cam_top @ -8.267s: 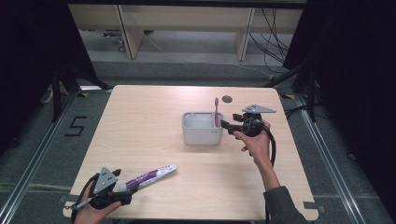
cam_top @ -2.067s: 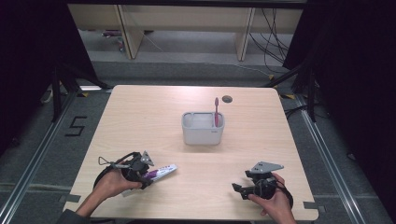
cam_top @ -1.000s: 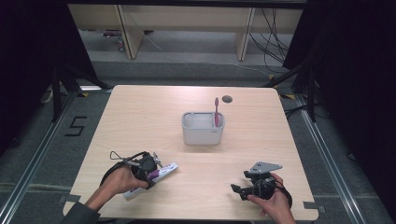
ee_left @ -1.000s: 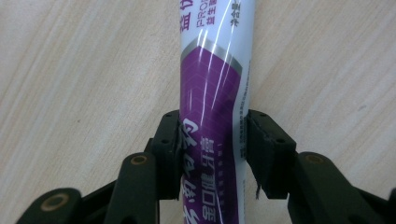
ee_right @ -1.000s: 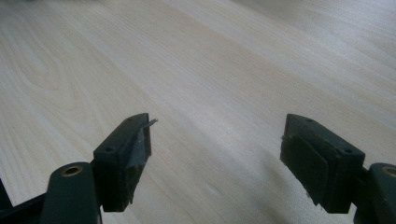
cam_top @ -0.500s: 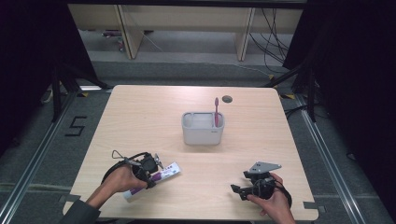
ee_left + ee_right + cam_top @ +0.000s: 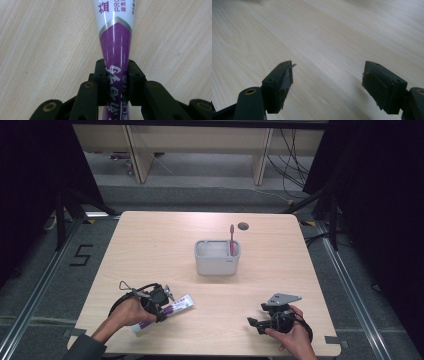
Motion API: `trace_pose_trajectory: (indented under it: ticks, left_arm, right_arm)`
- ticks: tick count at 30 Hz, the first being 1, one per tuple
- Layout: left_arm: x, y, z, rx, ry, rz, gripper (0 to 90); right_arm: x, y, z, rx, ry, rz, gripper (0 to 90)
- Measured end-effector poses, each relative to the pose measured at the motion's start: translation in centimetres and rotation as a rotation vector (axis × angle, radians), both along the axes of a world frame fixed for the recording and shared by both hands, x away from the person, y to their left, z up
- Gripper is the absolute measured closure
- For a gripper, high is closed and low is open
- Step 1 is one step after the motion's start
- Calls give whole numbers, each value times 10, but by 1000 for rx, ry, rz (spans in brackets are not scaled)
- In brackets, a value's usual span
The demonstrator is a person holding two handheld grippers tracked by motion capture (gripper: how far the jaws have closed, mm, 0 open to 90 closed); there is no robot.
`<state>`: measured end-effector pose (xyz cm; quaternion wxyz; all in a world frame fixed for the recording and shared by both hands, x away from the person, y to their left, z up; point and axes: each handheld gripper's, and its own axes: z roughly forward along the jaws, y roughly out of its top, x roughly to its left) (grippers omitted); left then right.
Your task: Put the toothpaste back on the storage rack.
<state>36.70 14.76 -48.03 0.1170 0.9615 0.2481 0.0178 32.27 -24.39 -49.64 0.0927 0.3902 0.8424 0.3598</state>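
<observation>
Since a second ago, the left gripper [image 7: 116,77] has squeezed its jaws onto the tube [image 7: 115,42], which lies on the table [image 7: 150,245]. Right gripper [image 7: 327,82] rests near the table's edge, jaws wide apart, holding nothing.

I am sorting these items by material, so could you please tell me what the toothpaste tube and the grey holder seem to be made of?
The toothpaste tube looks like soft glossy plastic or laminate: a bright highlight runs along it and it pinches narrow where the left gripper squeezes it. The grey holder seems matte, rigid plastic, possibly ceramic: even, dull walls.
</observation>
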Motion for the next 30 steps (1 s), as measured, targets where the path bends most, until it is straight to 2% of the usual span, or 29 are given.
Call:
trace_pose_trajectory:
  ticks: [14,18,19,20,22,24,28,30]
  left_arm:
    - [2,0,8,16,-19,-24,749]
    - [3,1,14,9,-40,-19,750]
    - [3,1,16,0,-45,-14,750]
    - [3,1,18,-6,-49,-14,750]
    - [4,2,22,-26,-82,-24,750]
    - [6,3,26,-49,-102,-12,750]
    - [9,7,35,-115,-162,8,751]
    - [10,9,39,-163,-187,15,751]
  right_arm:
    - [1,-1,-1,-1,2,1,256]
    - [1,-1,-1,-1,3,0,256]
    - [1,-1,-1,-1,2,0,256]
    - [-1,0,0,9,19,-14,256]
    - [0,-1,-1,5,11,-5,256]
    - [1,-1,-1,3,9,-4,257]
    - [1,-1,-1,1,5,-7,258]
    - [1,-1,-1,2,6,-6,259]
